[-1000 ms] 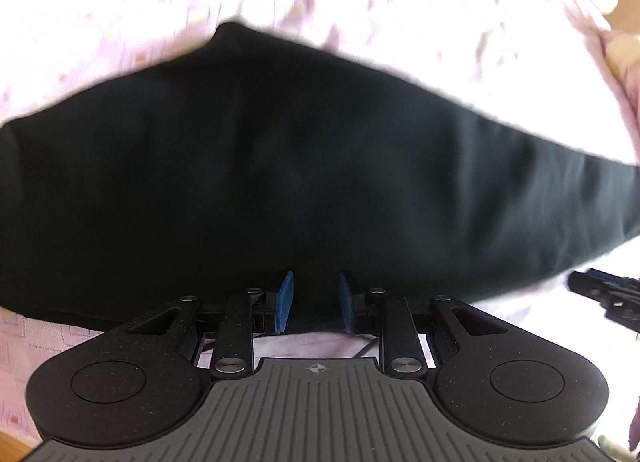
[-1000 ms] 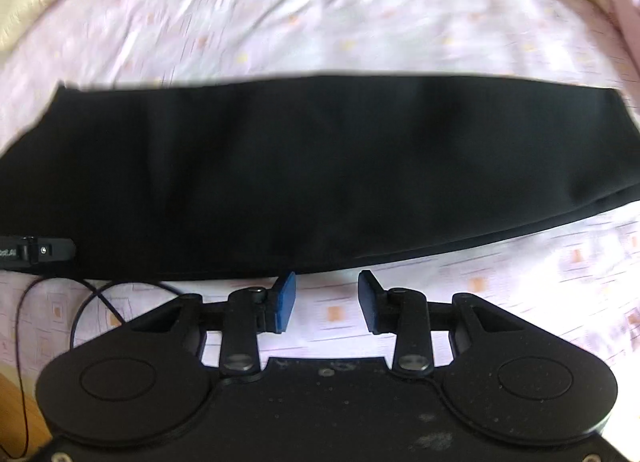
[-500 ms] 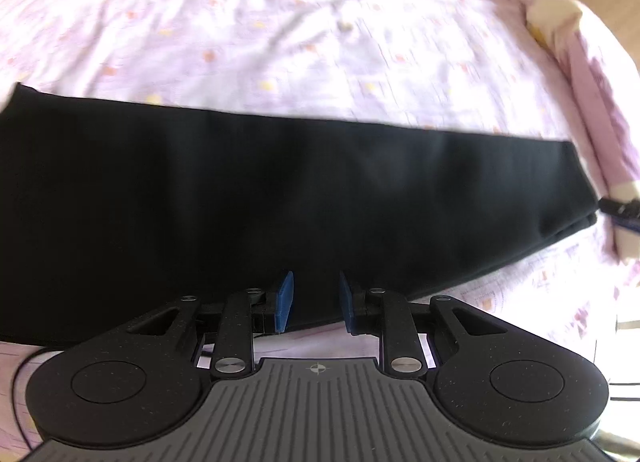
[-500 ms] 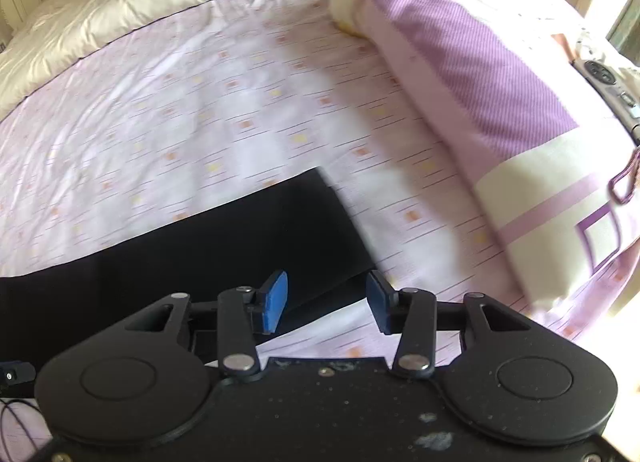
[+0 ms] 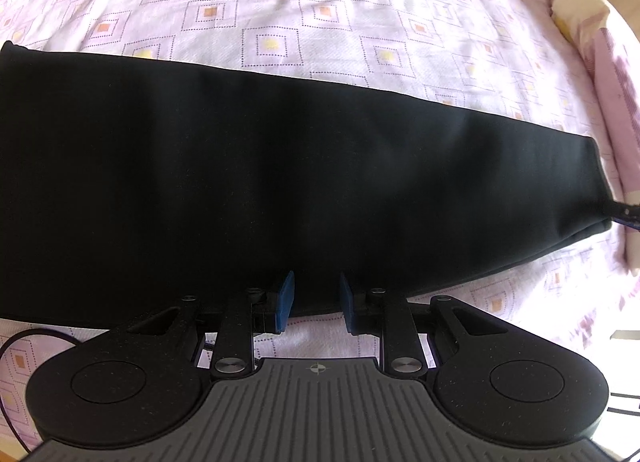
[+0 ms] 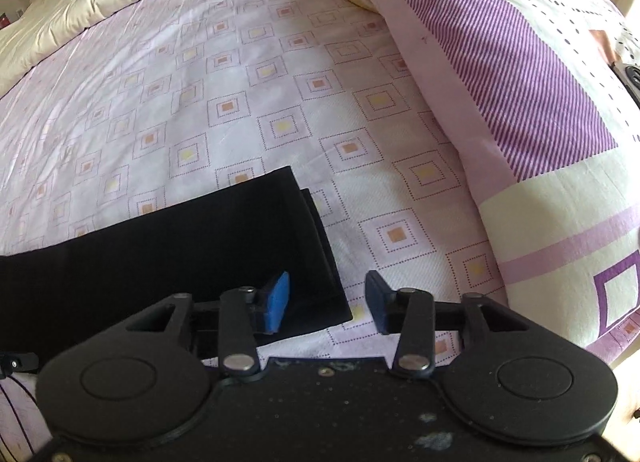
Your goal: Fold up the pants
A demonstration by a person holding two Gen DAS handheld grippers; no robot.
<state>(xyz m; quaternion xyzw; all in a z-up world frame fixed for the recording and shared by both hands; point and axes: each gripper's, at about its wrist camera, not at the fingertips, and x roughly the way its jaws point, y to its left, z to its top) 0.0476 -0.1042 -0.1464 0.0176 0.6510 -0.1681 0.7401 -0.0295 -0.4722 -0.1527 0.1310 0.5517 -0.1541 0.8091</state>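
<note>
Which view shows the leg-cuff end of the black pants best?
The right wrist view: the cuff end lies close and sharp on the bedsheet, its two stacked layers visible. The left wrist view shows mostly the pants' long body, with that end small at the right edge.

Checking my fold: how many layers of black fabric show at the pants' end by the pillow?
2: the top layer ends shorter, and the lower layer peeks out beyond it toward the pillow. More may be hidden beneath.

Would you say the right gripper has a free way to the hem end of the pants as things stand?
Probably yes. The right gripper hangs just over the hem corner of the pants, its jaws closing with that corner between the fingers. Only bare sheet lies around; the pillow sits off to the side.
</note>
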